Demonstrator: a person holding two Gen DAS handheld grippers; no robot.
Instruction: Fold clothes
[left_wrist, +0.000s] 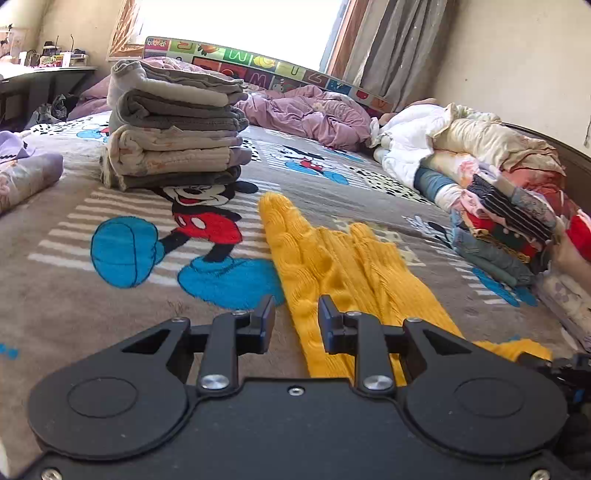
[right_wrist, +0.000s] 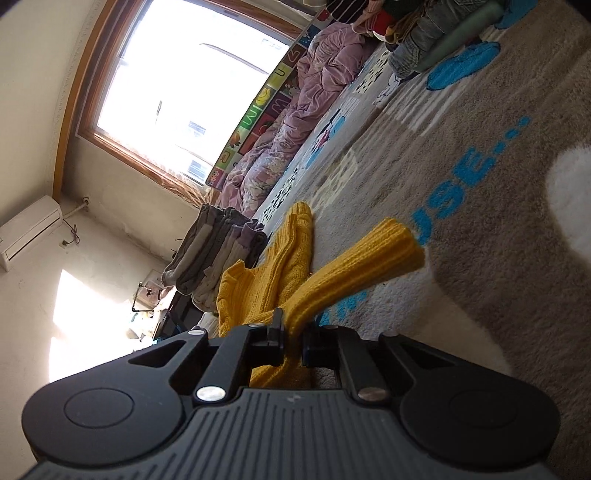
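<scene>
While my right gripper (right_wrist: 293, 338) clamps the yellow sweater (right_wrist: 280, 266), my left gripper (left_wrist: 297, 319) hangs released; an uneven lift could bunch the knit.

Blanket (left_wrist: 55, 295) covering the bed, bearing: sweater (left_wrist: 332, 266) at near centre; folded stack (left_wrist: 173, 125) behind it to the left; second clothes pile (left_wrist: 506, 221) at right edge; crumpled quilt (left_wrist: 306, 110) behind both, before the window (left_wrist: 236, 22).
</scene>
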